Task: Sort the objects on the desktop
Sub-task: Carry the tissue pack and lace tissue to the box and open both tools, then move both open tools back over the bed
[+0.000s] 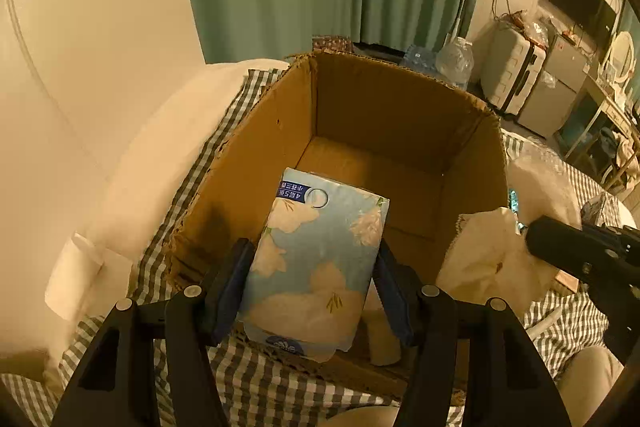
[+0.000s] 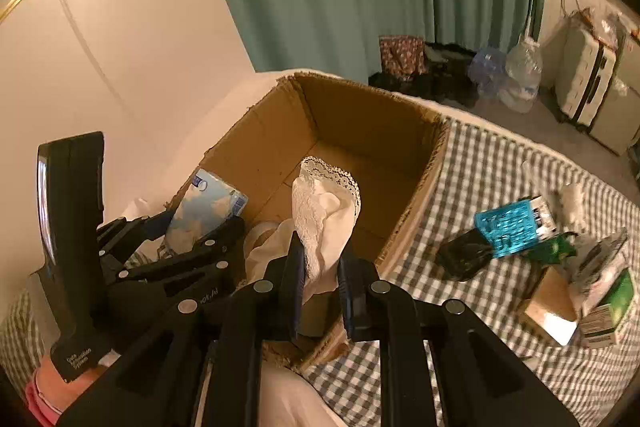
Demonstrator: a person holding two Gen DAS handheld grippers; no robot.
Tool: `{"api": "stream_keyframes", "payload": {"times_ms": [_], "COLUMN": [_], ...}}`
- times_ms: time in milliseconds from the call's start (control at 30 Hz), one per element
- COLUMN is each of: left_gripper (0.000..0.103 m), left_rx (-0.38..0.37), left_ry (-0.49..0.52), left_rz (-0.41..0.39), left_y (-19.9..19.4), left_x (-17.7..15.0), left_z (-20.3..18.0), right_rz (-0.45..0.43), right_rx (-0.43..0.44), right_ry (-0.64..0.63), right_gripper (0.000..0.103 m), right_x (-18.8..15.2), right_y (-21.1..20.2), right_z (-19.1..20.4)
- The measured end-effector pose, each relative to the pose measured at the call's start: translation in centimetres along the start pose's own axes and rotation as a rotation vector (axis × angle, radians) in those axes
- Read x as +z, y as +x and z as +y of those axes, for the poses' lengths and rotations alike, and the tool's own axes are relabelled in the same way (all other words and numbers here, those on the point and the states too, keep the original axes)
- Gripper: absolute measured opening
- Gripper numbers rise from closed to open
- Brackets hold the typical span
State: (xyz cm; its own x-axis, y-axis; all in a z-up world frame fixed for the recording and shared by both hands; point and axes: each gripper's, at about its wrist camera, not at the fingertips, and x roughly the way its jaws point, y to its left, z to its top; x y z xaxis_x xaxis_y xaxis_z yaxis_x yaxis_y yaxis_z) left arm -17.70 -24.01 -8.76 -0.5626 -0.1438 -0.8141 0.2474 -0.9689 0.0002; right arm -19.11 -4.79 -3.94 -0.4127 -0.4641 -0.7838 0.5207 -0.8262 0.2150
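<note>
Checked cloth covers the bed [image 2: 480, 187], with green curtains behind, and both hands hang over the near rim of an open carton [image 1: 280, 131].

The left gripper [image 1: 312, 283] has its jaws pressed on the two long sides of a blue tissue pack [image 1: 316, 259]; the pack's long axis runs forward along the fingers, its far end already past the rim and over the carton floor. The right gripper [image 2: 320, 283] pinches a white lace-edged cloth [image 2: 324, 223] between nearly closed jaws, and the cloth stands up over the same near rim, just right of the pack.

So both loads lie ahead of and below the jaws, and the drop for each is probably straight down into the carton.

Inside, the floor looks bare, though its near part is hidden.

Farther right on the bed lie a teal basket [image 2: 508, 227], a dark jar [image 2: 460, 259] and small boxes [image 2: 600, 299].
</note>
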Motion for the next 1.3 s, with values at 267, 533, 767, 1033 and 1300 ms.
{"api": "stream_keyframes", "payload": {"times_ms": [267,533,767,1033,1300], "left_gripper": [0.085,0.09,0.103,0.103,0.103], "left_rx": [0.022,0.041,-0.021,-0.161,-0.185], "left_ry": [-0.014,-0.01,0.044,0.214,0.398], "left_rz": [0.034,0.009,-0.04,-0.052,-0.064], "left_y": [0.5,-1.5,-4.7,-5.7,-3.9], "left_x": [-0.4,-0.7,-2.0,-6.2,-10.2], "left_z": [0.7,0.1,-4.8,-15.0,-23.4], "right_rz": [-0.049,-0.088,-0.1,-0.161,-0.153], "right_rx": [0.005,-0.001,-0.063,-0.185,-0.319], "right_ry": [0.084,0.135,0.201,0.331,0.496], "right_gripper": [0.062,0.062,0.062,0.07,0.072], "right_x": [1.1,0.5,-2.5,-8.3,-13.4], "right_y": [2.3,-0.2,-3.9,-10.7,-13.5], "right_z": [-0.6,-2.2,-5.7,-13.2,-20.5]}}
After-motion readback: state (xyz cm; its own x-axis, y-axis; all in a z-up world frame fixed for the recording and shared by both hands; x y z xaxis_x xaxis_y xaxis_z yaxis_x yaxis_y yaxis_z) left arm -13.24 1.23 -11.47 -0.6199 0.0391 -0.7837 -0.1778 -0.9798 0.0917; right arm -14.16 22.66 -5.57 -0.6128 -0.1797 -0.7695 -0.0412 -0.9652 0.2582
